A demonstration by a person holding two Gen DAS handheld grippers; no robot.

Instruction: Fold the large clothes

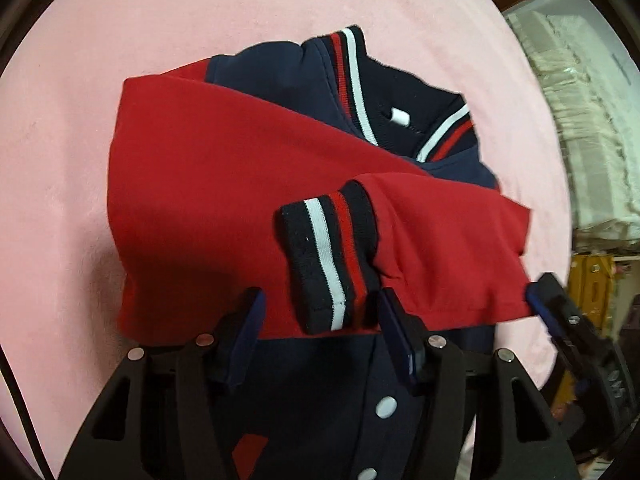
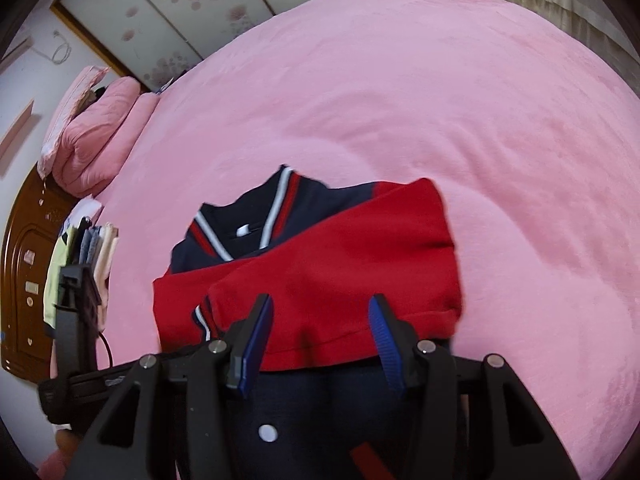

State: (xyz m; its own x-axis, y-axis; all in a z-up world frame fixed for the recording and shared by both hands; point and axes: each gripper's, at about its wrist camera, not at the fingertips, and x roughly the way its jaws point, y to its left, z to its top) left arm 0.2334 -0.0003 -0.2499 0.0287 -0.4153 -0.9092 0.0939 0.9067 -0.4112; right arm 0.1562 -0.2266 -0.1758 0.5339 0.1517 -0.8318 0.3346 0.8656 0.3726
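Note:
A navy jacket [image 1: 280, 68] with red sleeves [image 1: 224, 184] lies on the pink bedspread [image 1: 72, 140], collar at the far end, both sleeves folded across the chest. A striped cuff [image 1: 328, 256] lies on top. My left gripper [image 1: 320, 320] is open over the near edge of the sleeves, above the navy snap-button front [image 1: 320, 384]. My right gripper [image 2: 320, 328] is open over the red sleeve [image 2: 340, 264] at the jacket's [image 2: 320, 392] near part. The right gripper's finger [image 1: 560, 316] shows at the left wrist view's right edge.
The pink bedspread [image 2: 440, 100] stretches far beyond the jacket. Pink pillows [image 2: 100, 132] lie at the head of the bed, folded clothes [image 2: 92, 256] at its left edge, by a wooden headboard [image 2: 28, 264]. Curtains [image 1: 580, 120] and shelves stand beside the bed.

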